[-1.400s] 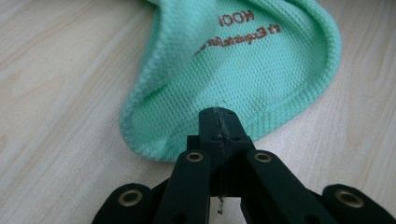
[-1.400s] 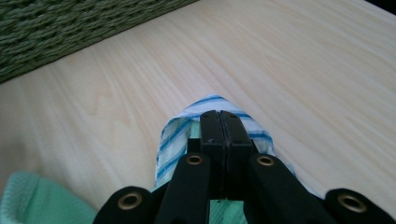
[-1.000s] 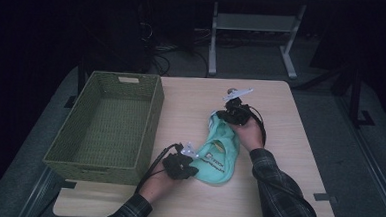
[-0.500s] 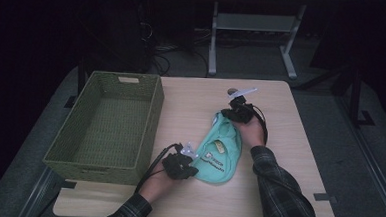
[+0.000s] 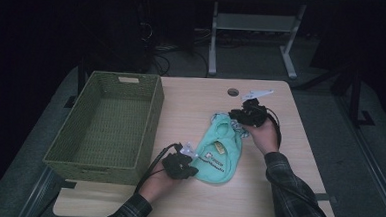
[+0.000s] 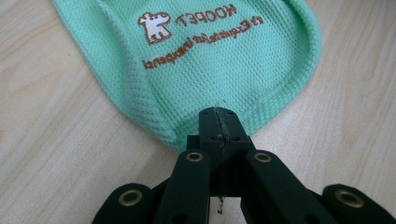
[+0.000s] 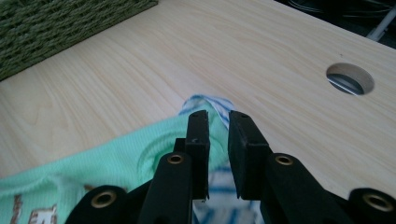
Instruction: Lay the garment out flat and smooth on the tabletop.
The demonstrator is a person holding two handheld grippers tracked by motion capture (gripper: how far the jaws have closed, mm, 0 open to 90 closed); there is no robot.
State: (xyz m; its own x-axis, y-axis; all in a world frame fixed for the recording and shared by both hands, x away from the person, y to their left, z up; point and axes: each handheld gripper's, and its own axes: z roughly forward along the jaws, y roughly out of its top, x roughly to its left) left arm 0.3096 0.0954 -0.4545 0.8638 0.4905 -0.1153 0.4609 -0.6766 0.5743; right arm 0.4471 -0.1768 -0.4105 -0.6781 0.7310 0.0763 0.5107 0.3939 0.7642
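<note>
A mint green bib point(image 5: 218, 152) with brown print lies flat on the wooden table, its blue-striped underside showing at the top. My left gripper point(image 5: 189, 161) is at the bib's near edge. In the left gripper view its jaws point(image 6: 218, 116) are shut on the hem of the bib point(image 6: 210, 56). My right gripper point(image 5: 240, 120) is at the bib's far end. In the right gripper view its jaws point(image 7: 218, 121) stand narrowly apart, pinching a raised fold of striped cloth that belongs to the bib point(image 7: 116, 158).
A green woven basket point(image 5: 150, 121) stands empty at the table's left, and its wall point(image 7: 70, 18) shows in the right gripper view. A round cable hole point(image 5: 233, 92) sits in the tabletop point(image 5: 196, 98) beyond the bib. A metal stand is on the floor behind.
The right gripper has drifted slightly right and away with the bib's top end, and the bib now lies stretched flatter. The left gripper has held its place.
</note>
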